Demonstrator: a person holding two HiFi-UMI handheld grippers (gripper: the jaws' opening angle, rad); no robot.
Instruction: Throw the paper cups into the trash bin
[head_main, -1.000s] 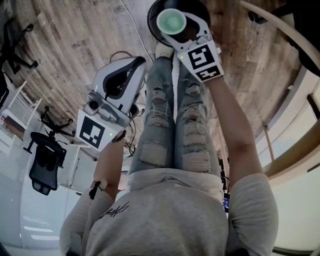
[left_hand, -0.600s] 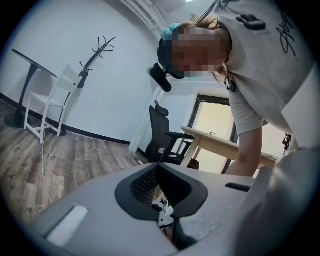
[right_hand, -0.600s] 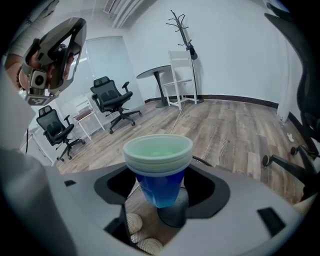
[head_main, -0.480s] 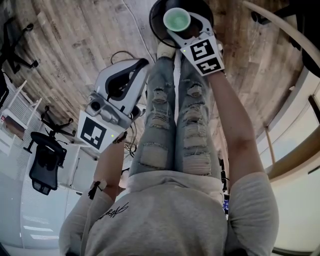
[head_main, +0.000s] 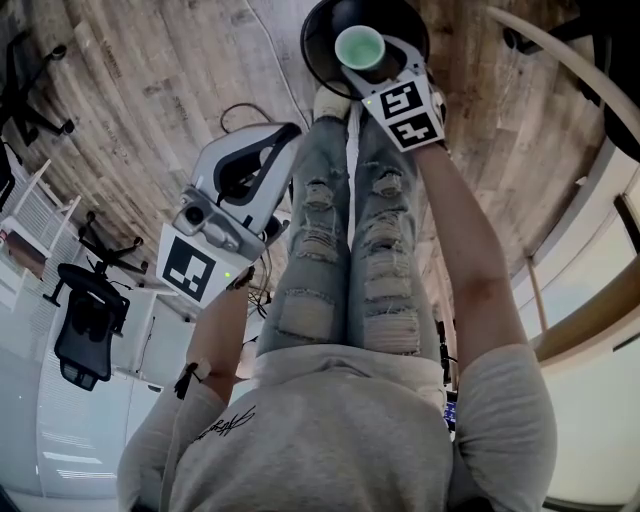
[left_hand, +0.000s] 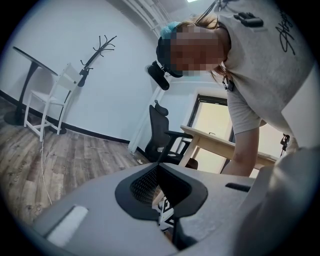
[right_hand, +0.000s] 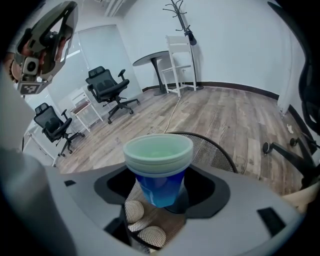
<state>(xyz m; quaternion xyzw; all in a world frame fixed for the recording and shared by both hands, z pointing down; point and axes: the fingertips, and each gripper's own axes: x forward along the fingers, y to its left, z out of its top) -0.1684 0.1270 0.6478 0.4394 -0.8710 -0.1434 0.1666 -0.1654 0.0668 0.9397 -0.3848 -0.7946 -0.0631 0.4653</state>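
Ahead of the right gripper (right_hand: 162, 192), a wood-plank floor (right_hand: 225, 117) is bounded by white walls (right_hand: 240, 40); a round table (right_hand: 152, 59), white chair (right_hand: 181, 62) and coat stand (right_hand: 183, 22) (close together) are set near them.

The trash bin (head_main: 318, 32) is cut off by the top edge of the head view. The right gripper (head_main: 368, 60) and the stacked paper cups (head_main: 359, 46) cover much of its mouth, so its inside cannot be seen there. One shoe (head_main: 328, 100) shows only in part; the other is hidden under that gripper. In the right gripper view the bin's near rim and the cups' base lie behind the gripper's body. A few pale rounded things (right_hand: 134, 211) show through the mesh, too unclear to name. In the left gripper view a sliver of black-and-white pattern (left_hand: 165, 214) shows below the left gripper (left_hand: 159, 169), whose jaws stand together; it is too little to identify.
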